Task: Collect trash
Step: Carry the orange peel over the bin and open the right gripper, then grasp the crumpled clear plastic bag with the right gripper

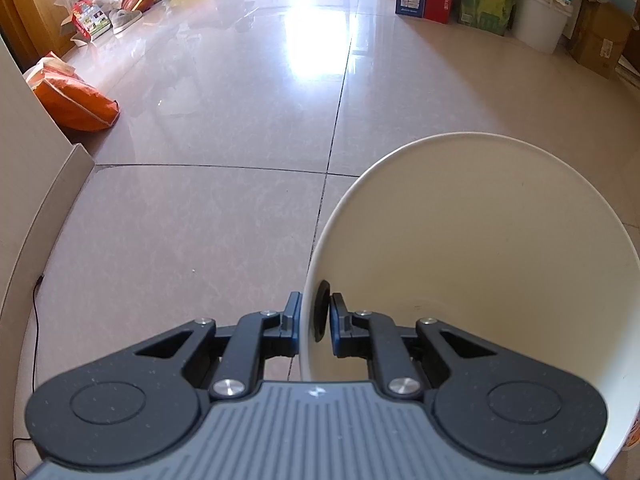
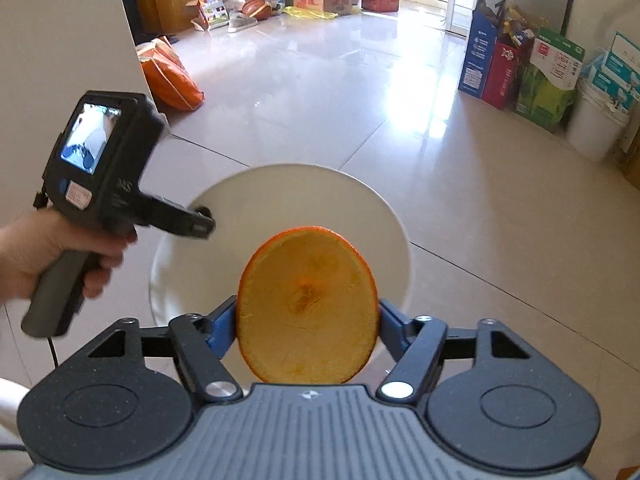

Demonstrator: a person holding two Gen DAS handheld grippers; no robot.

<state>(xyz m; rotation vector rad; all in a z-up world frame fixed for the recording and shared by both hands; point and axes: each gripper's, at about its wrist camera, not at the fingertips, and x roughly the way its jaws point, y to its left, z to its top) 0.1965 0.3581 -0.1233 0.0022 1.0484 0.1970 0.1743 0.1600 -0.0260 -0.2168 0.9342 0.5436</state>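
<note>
The right gripper [image 2: 307, 320] has its blue-padded jaws spread wide around a hollowed half orange peel [image 2: 307, 308], pale pith side facing the camera; one pad flanks each rim edge, at nine and three o'clock, but whether they press is not clear, so the peel may be only loosely cradled. It looks light, springy and slightly slick on its waxy skin, likely to buckle if squeezed hard, so opposite rim edges seem the sensible hold. Beyond the peel, toward twelve o'clock, sits the wide round white paper bowl [image 2: 280, 216], held above the glossy tiled floor [image 2: 360, 100]. At its ten o'clock rim the left gripper [image 2: 202, 220], carried by a person's hand [image 2: 48, 260], is clamped on the thin wall. The left wrist view shows that pinch close up: jaws together on the bowl's rim [image 1: 308, 320], one pad inside, and the interior bare. Only the right wrist view shows the peel and the hand.
</note>
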